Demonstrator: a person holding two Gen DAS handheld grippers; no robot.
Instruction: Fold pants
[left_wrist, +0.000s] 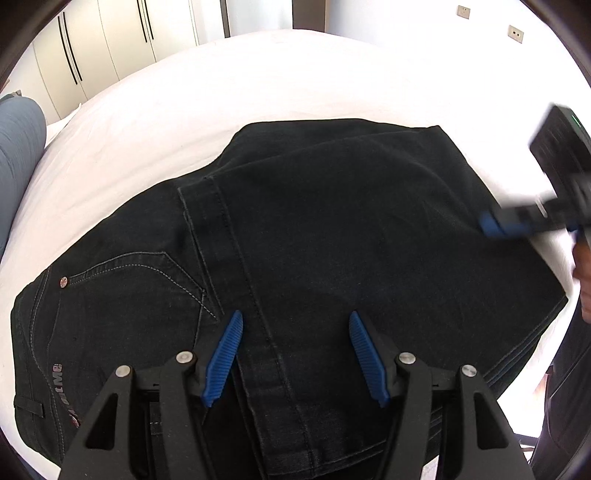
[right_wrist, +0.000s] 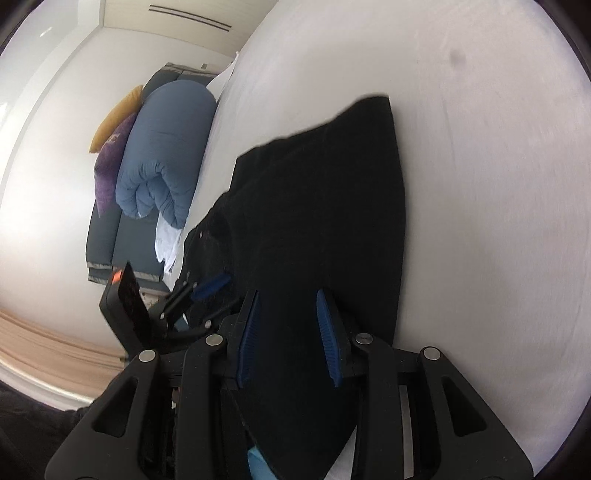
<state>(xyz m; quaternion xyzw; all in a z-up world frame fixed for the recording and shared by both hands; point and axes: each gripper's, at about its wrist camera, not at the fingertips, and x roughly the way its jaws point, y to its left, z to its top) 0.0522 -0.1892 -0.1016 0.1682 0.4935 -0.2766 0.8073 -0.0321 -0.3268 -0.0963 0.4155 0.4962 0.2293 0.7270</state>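
Observation:
Black jeans (left_wrist: 332, 221) lie folded on a white bed (left_wrist: 258, 81), waistband and pocket rivet at the lower left. My left gripper (left_wrist: 295, 315) stands open just over them, a leg seam running between its blue fingers. The right gripper (left_wrist: 495, 225) shows blurred at the jeans' right edge. In the right wrist view the right gripper (right_wrist: 287, 293) has narrowed onto a thick fold of the jeans (right_wrist: 325, 192), and black cloth fills the gap between its pads. The left gripper (right_wrist: 212, 284) appears there at the left, over the cloth.
White wardrobe doors (left_wrist: 92, 48) stand beyond the bed. A rolled blue duvet (right_wrist: 166, 147) and a purple cushion (right_wrist: 110, 162) lie on a dark bench beside the bed. A person's hand (left_wrist: 583, 280) is at the right edge.

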